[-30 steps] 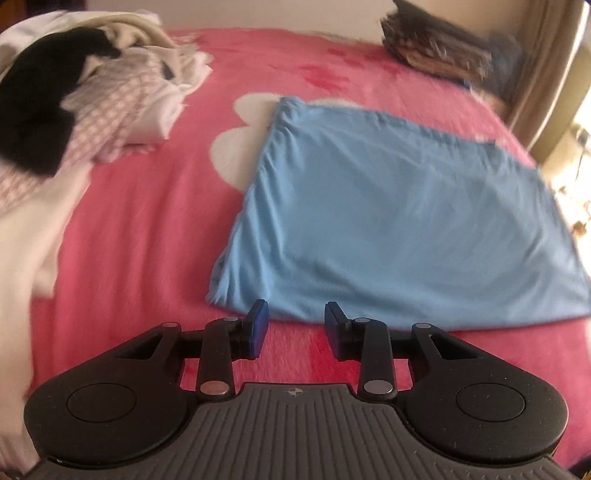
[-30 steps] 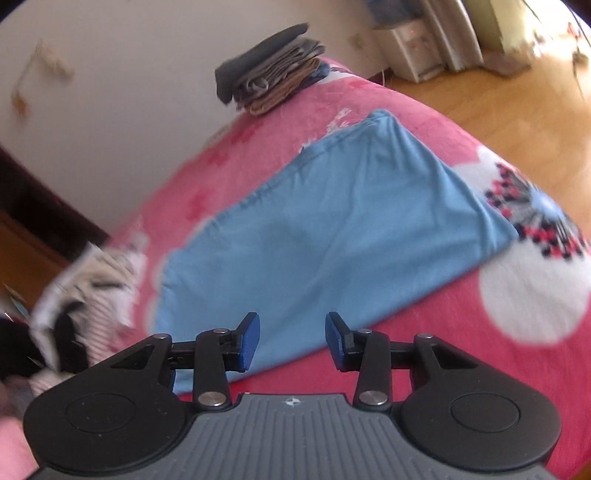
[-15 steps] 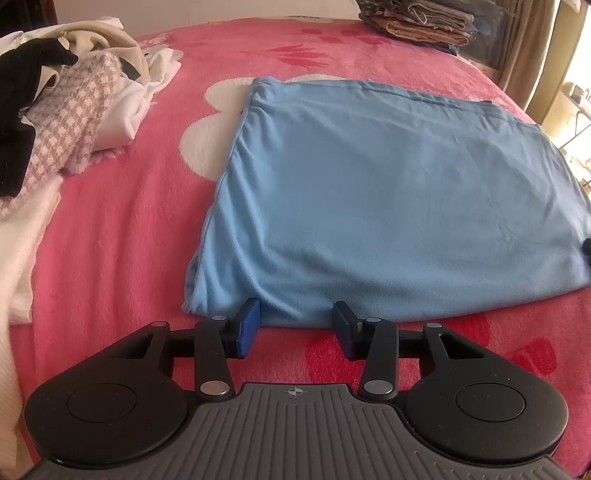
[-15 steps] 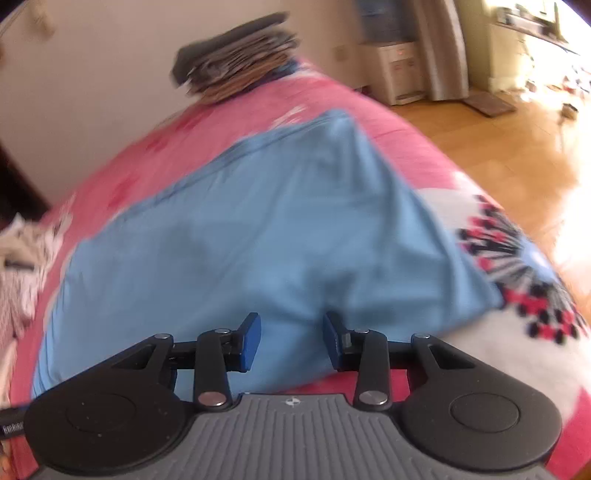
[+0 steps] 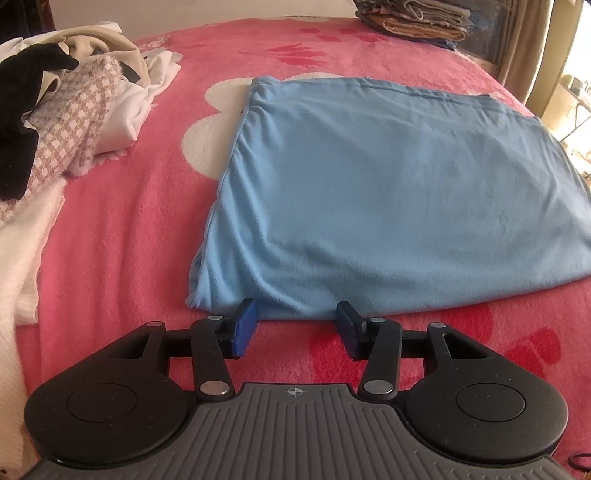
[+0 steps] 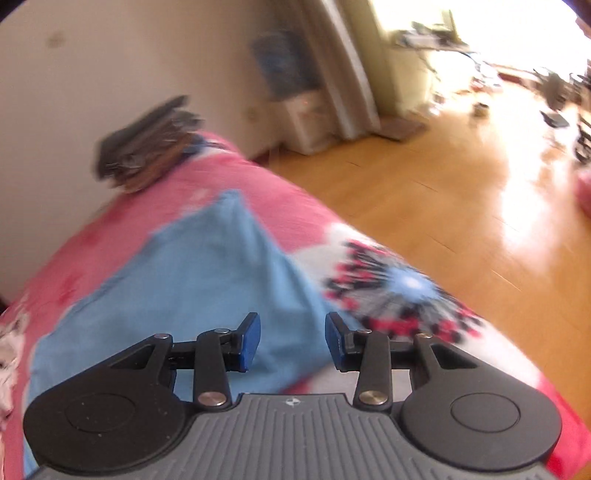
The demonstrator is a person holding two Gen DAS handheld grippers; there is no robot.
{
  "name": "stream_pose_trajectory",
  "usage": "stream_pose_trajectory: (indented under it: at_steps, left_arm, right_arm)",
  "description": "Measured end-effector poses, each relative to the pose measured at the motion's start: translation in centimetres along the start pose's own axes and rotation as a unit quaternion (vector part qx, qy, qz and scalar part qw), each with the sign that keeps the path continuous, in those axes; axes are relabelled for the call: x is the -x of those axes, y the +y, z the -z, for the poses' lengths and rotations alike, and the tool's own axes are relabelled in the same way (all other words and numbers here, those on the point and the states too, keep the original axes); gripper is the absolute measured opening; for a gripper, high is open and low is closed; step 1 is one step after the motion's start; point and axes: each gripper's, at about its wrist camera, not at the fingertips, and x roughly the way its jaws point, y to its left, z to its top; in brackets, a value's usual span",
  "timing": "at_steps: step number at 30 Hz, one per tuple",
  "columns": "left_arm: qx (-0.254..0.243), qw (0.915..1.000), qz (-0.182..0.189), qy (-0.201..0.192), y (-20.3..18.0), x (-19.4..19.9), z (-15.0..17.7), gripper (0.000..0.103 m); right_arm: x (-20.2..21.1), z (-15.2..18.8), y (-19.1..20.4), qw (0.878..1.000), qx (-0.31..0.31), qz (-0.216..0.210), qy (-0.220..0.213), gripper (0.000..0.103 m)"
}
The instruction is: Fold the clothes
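Leftmost, a heap of unfolded clothes [image 5: 70,110] sits on the pink bed [image 5: 122,236]. Beside it the folded blue garment [image 5: 388,192] lies flat. Both claws gape open, empty: left claw [image 5: 295,325] at its near edge, right claw [image 6: 291,341] over its corner.

Bare pink blanket [image 5: 122,236] leaves an open lane between the blue cloth [image 5: 388,192] and heaped laundry [image 5: 62,110] at left; folded stack [image 5: 413,18] blocks the far edge.
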Motion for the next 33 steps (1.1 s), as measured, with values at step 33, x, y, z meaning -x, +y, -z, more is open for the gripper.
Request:
stream_pose_trajectory:
  at_steps: [33]
  left_arm:
    - [0.215, 0.9744, 0.047, -0.047, 5.7, 4.6, 3.3, 0.053]
  right_arm:
    - [3.0, 1.1, -1.1, 0.996, -0.085, -0.032, 0.001, 0.042]
